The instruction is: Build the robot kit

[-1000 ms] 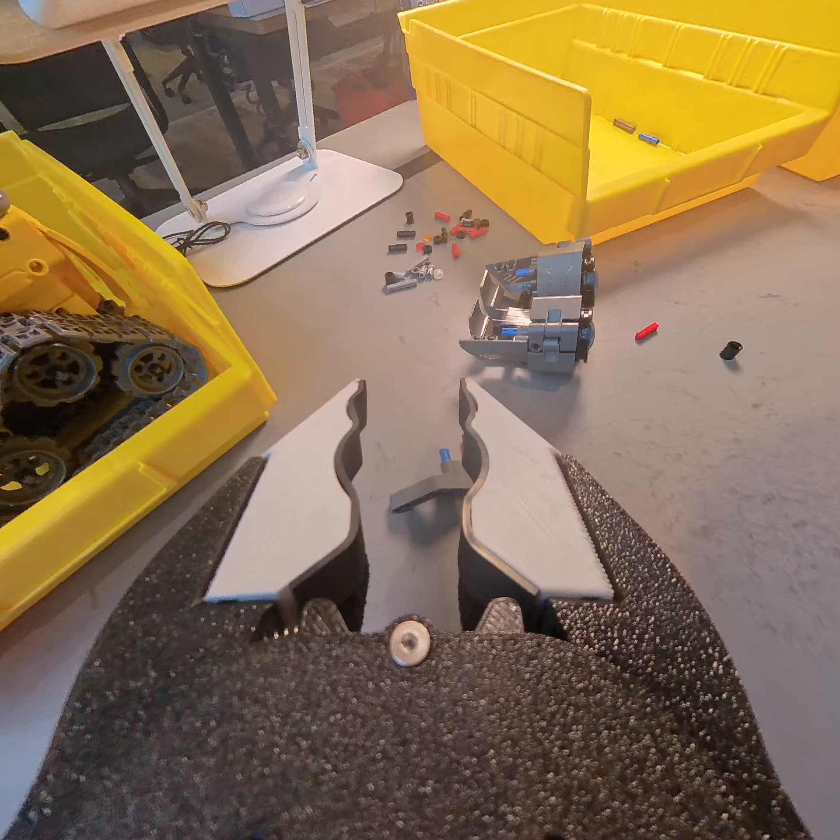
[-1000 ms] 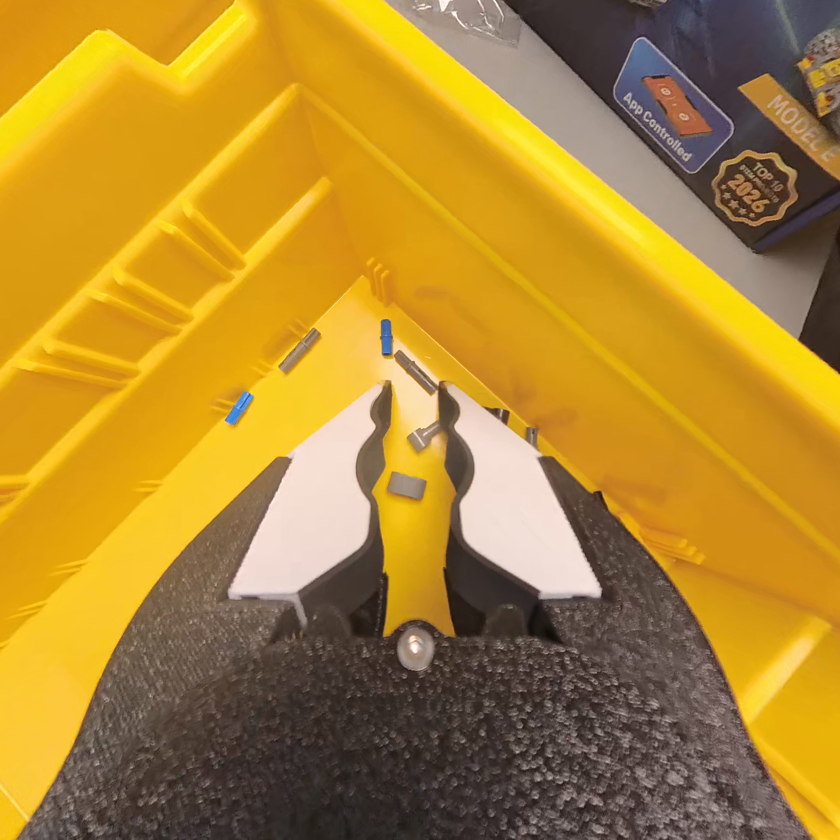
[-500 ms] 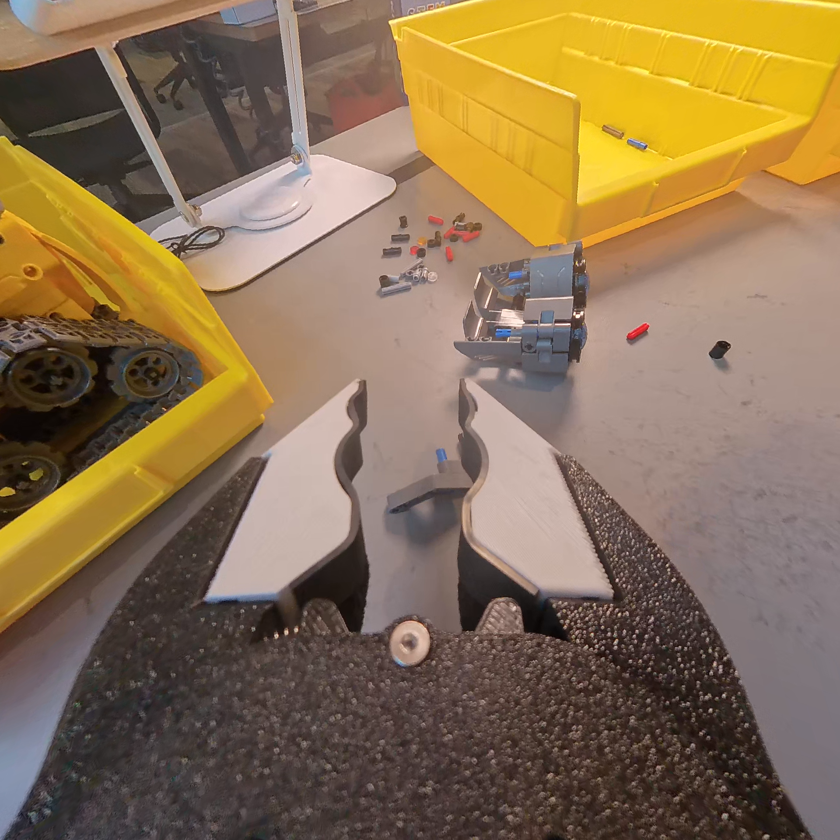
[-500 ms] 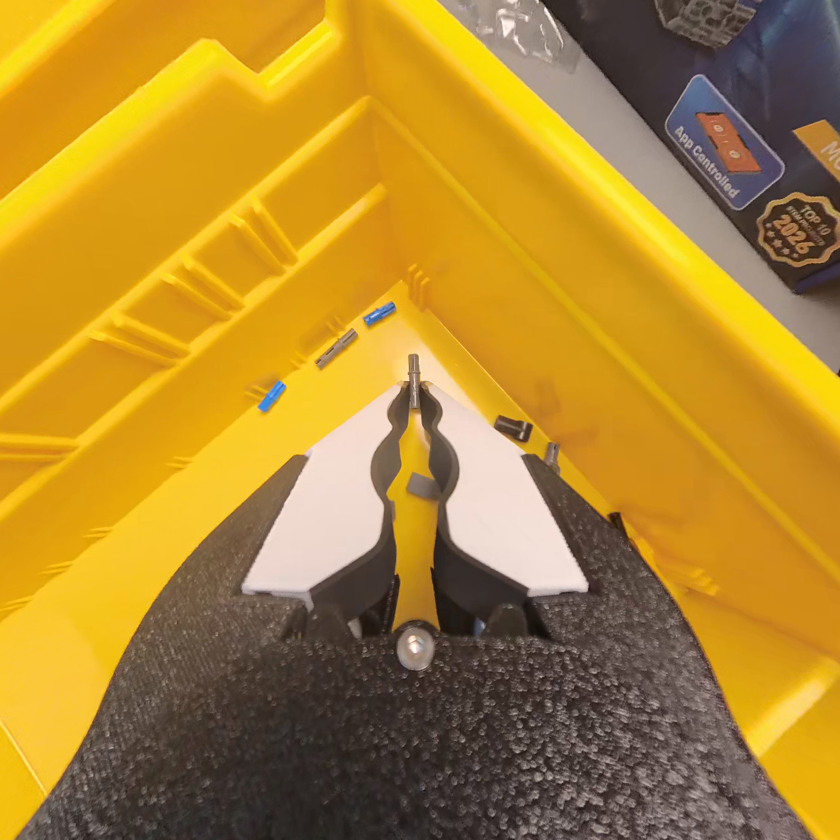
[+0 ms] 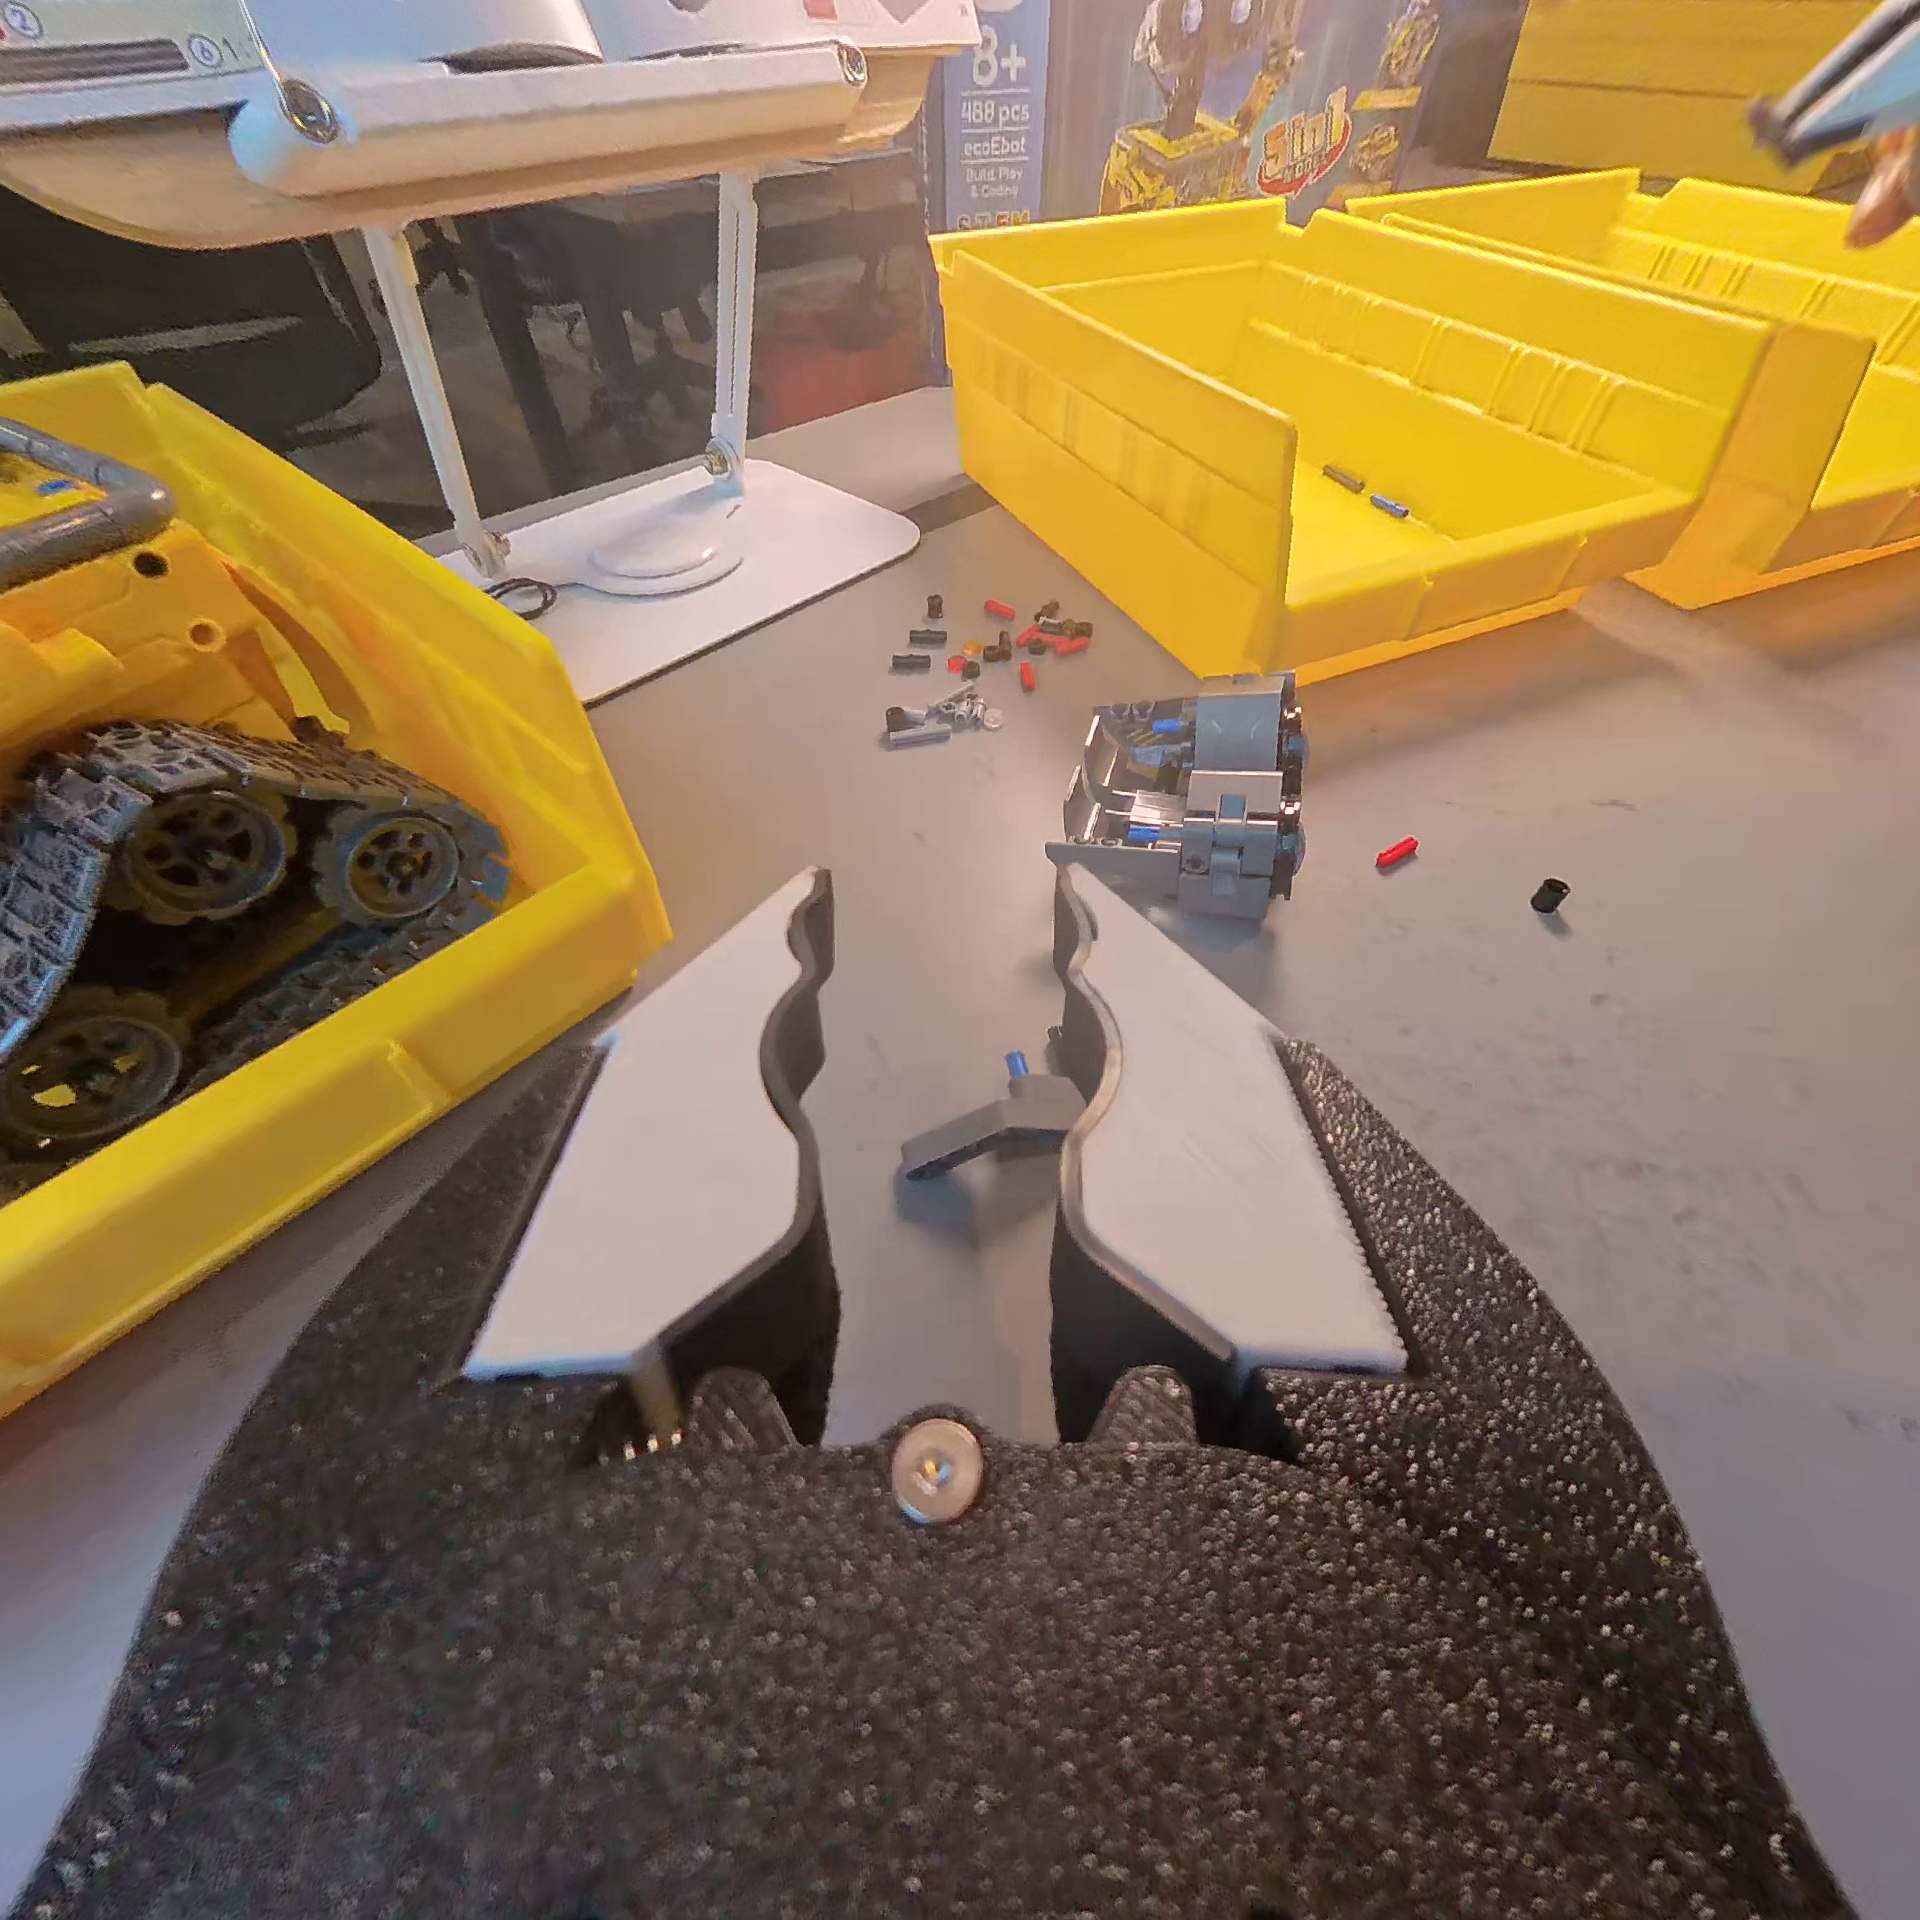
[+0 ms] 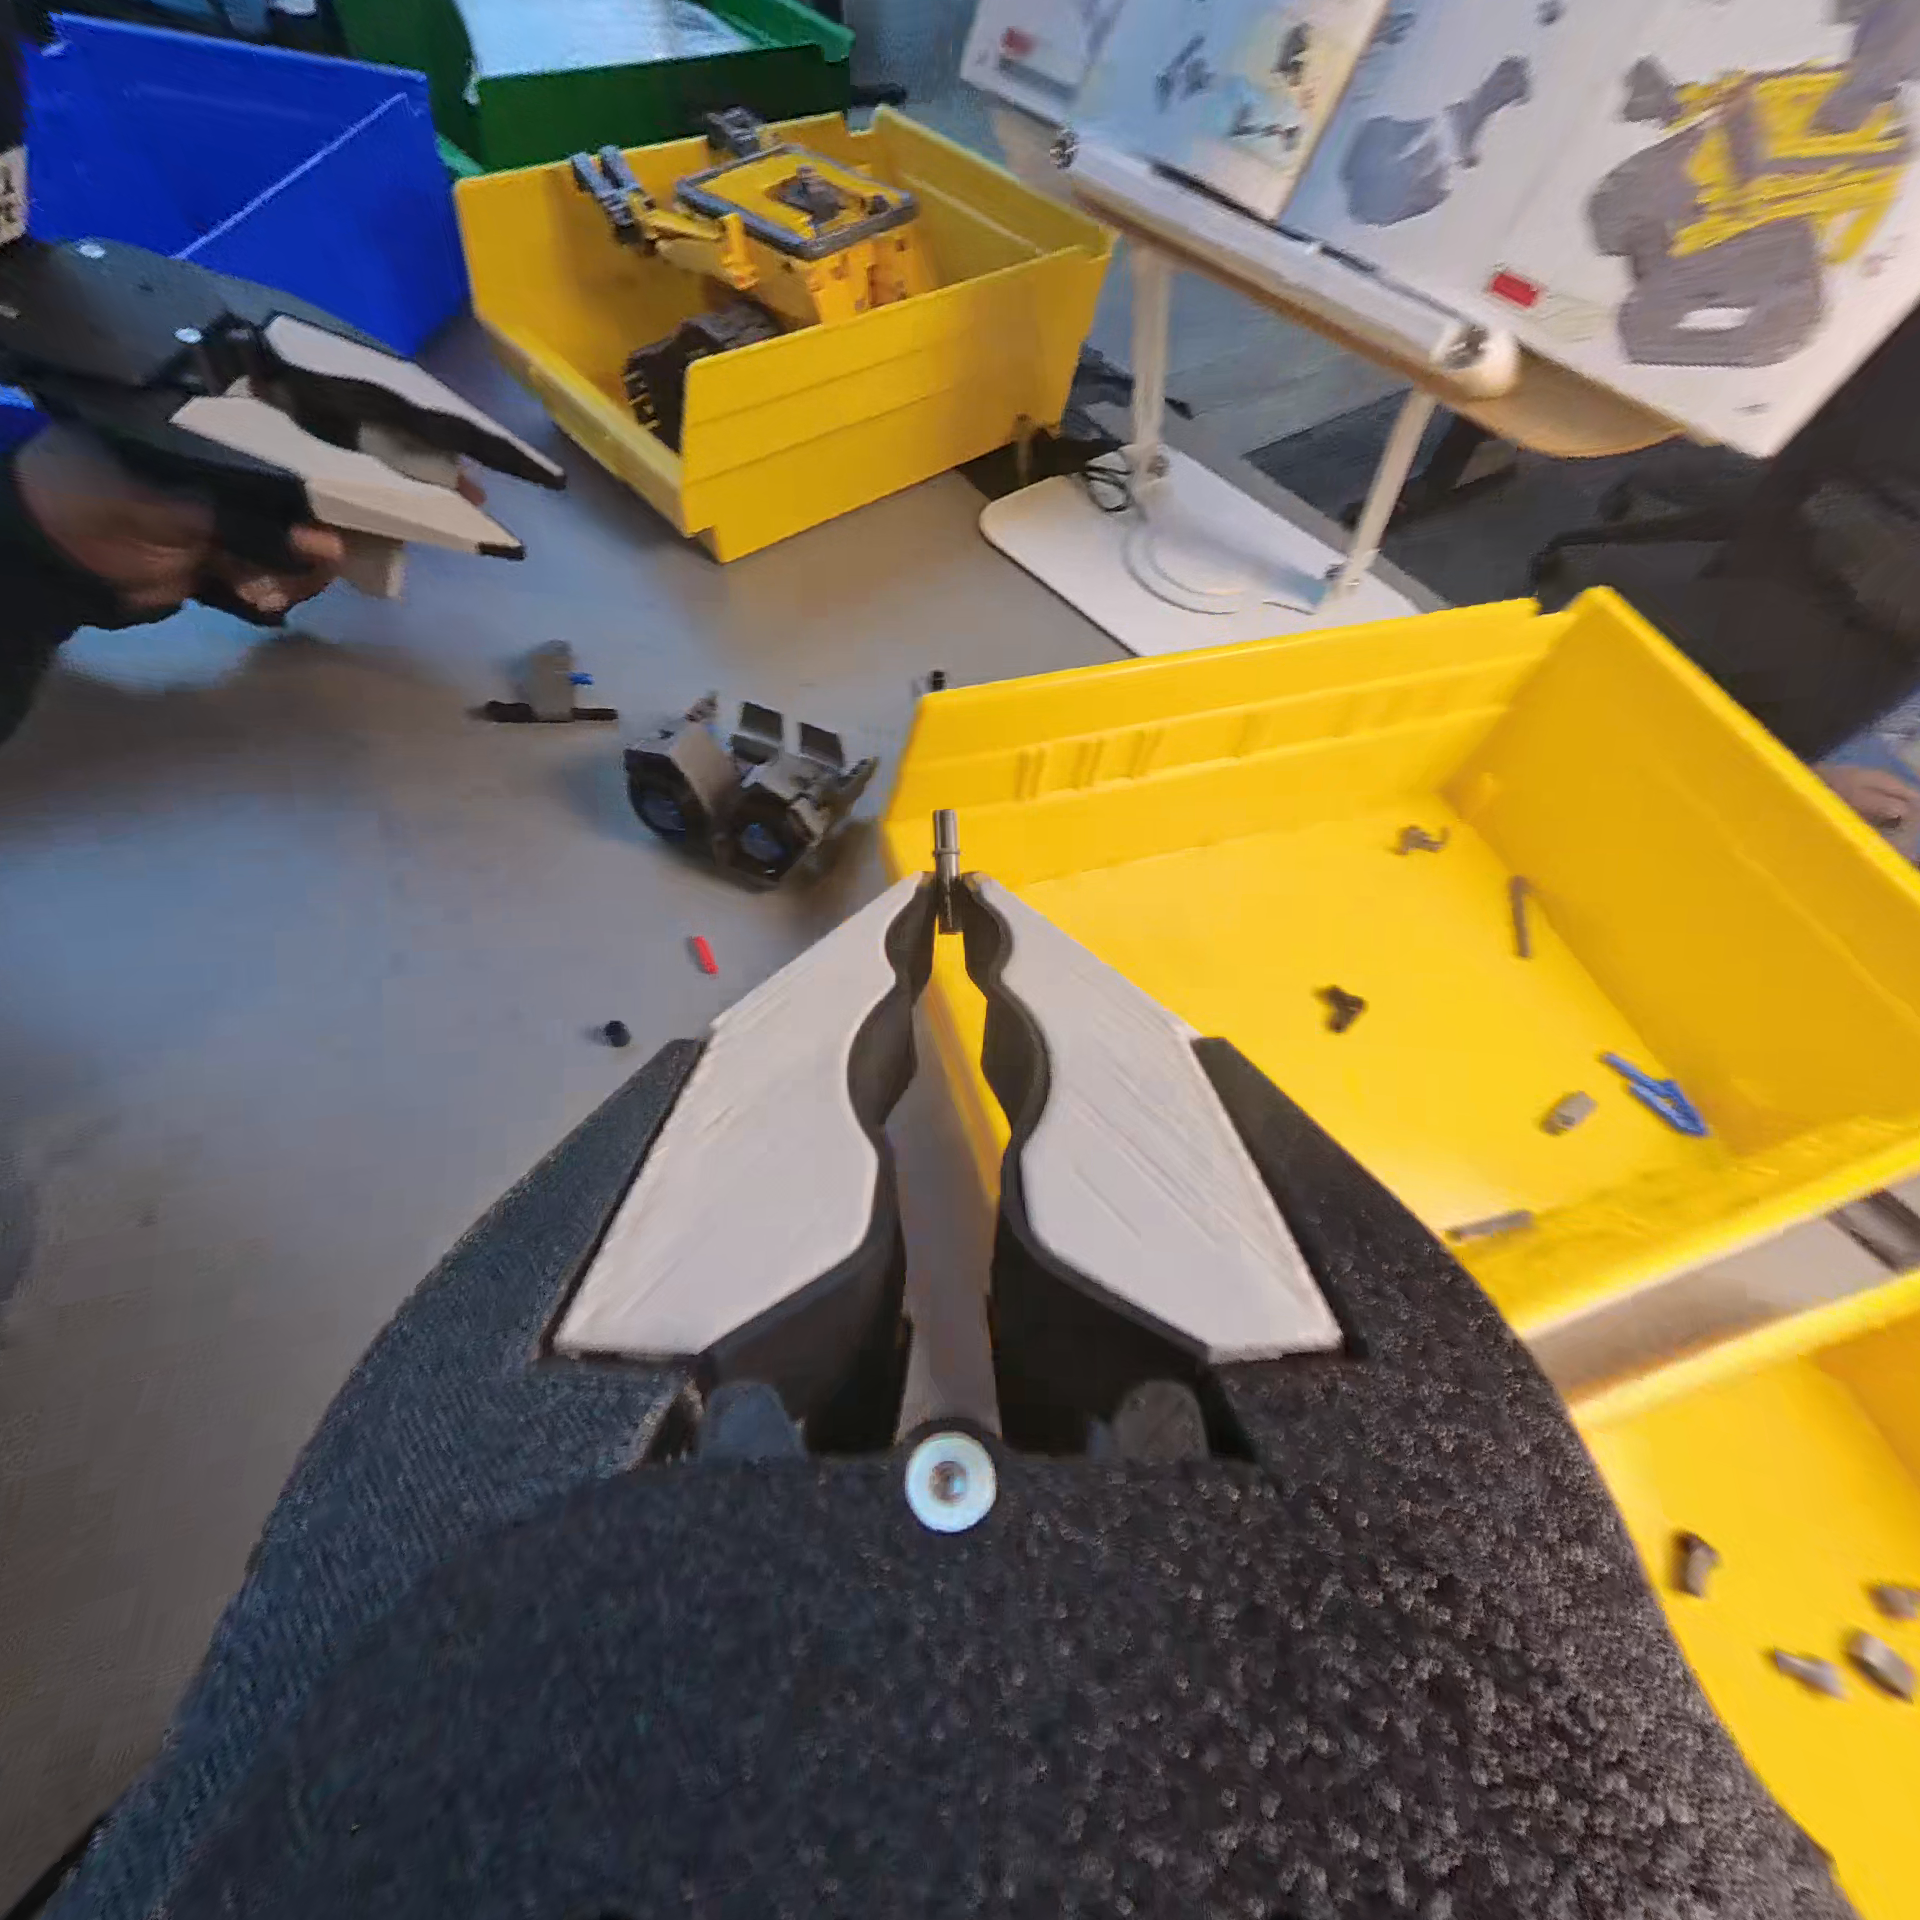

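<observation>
right tool clamped on grey pin, left tool apart above grey bracket

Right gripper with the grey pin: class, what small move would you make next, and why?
Probably carry the right gripper left toward the grey sub-assembly on the table. Its fingers are shut on a grey pin, lifted over the yellow bin's front wall, while the left gripper hangs open over a bent grey piece.
</observation>
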Action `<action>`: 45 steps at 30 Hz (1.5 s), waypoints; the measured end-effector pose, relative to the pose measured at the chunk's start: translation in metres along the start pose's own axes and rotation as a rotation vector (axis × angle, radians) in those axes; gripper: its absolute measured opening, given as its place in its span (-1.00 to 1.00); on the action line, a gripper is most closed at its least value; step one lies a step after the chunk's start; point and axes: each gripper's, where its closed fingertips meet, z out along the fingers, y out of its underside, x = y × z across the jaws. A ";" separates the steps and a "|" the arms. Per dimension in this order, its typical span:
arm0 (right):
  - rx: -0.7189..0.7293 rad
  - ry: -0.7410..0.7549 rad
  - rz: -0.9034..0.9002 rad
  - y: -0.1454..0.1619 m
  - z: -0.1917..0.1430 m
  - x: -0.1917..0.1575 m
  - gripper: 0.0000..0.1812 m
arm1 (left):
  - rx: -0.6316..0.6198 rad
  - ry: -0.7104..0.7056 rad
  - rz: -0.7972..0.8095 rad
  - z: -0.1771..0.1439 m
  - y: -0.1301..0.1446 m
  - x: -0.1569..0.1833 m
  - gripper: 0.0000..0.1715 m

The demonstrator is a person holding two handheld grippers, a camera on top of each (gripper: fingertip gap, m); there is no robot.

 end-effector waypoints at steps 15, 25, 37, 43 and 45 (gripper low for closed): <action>-0.224 -0.093 0.073 0.088 0.103 -0.085 -0.97 | 0.070 0.010 -0.008 -0.015 -0.019 -0.001 -0.46; -0.268 -0.276 -0.205 0.100 0.098 -0.141 -0.97 | 0.054 0.011 -0.013 -0.012 -0.014 -0.002 -0.47; -0.302 -0.202 -0.163 0.100 0.114 -0.129 -0.97 | 0.047 0.018 -0.027 -0.011 -0.011 -0.002 -0.47; -0.307 -0.206 -0.175 0.102 0.115 -0.130 -0.94 | 0.055 0.020 -0.040 -0.012 -0.013 -0.004 -0.47; -0.306 -0.206 -0.178 0.102 0.115 -0.130 -0.94 | 0.054 0.023 -0.039 -0.012 -0.013 -0.003 -0.47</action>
